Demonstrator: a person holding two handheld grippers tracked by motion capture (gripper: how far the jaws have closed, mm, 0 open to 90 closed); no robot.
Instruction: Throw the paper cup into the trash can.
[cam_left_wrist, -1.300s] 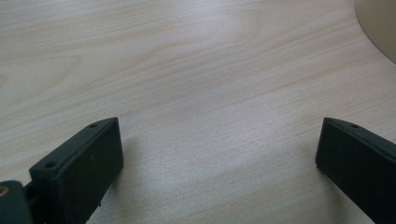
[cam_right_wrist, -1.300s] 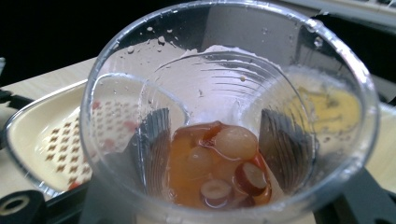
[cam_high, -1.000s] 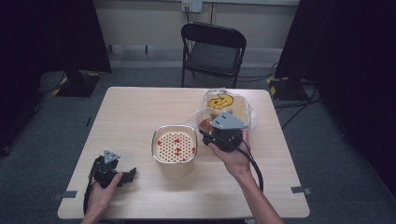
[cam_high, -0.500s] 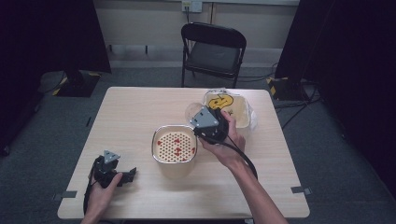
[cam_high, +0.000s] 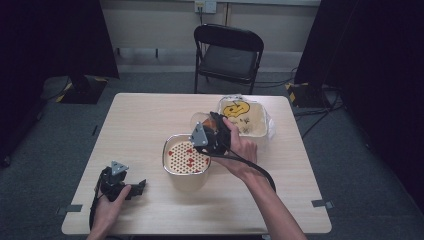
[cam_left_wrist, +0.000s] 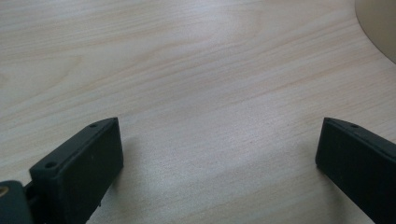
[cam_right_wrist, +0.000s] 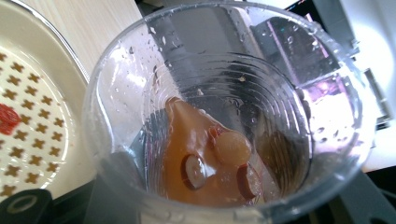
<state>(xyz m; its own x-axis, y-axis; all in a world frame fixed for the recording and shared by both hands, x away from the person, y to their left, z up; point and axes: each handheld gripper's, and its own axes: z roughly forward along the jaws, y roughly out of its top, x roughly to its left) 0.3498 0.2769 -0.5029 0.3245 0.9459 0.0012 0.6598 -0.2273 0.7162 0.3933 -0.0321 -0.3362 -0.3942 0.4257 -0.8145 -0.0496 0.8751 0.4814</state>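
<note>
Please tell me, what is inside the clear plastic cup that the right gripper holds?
The clear plastic cup holds brownish liquid with a few round pieces near its bottom. The cup is tilted beside the strainer bowl. Its lowest part is hidden by the rim.

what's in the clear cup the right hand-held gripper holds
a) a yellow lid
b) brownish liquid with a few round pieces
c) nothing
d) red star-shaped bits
b: the right gripper view looks into the cup, where brownish liquid and a few round pieces sit at the bottom.

Strainer bowl (cam_left_wrist: 380, 25) cropped at corner
</note>
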